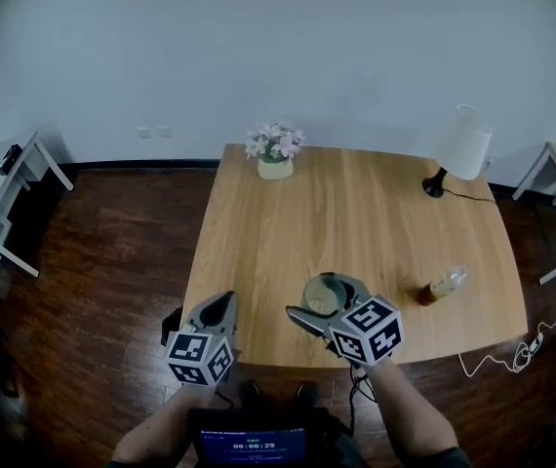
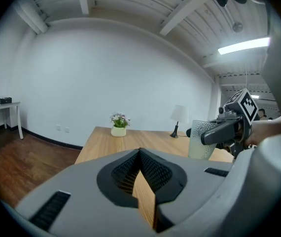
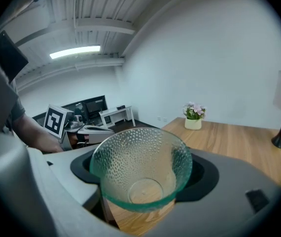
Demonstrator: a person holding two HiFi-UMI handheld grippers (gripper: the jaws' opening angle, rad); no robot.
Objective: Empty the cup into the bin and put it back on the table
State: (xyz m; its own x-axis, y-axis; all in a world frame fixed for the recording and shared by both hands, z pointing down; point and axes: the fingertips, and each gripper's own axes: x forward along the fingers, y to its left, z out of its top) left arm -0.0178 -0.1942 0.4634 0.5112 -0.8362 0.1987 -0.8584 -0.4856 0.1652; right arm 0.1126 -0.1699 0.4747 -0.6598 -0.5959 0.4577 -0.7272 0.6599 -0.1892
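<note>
A clear dimpled glass cup [image 1: 320, 297] is held over the front edge of the wooden table [image 1: 356, 213]. My right gripper [image 1: 313, 294] is shut on it. In the right gripper view the cup [image 3: 140, 169] fills the space between the jaws of the right gripper [image 3: 141, 191], mouth towards the camera, and looks empty. My left gripper [image 1: 226, 300] hovers at the table's front left corner, shut with nothing in it. The left gripper view shows the left gripper [image 2: 140, 154] with its pads meeting, and the cup [image 2: 199, 139] to the right. No bin is in view.
On the table stand a flower pot [image 1: 275, 151] at the back, a lamp [image 1: 458, 149] at the back right and a bottle [image 1: 442, 286] lying near the front right. White desks [image 1: 5, 203] flank the left wall. A cable [image 1: 512, 359] trails on the floor.
</note>
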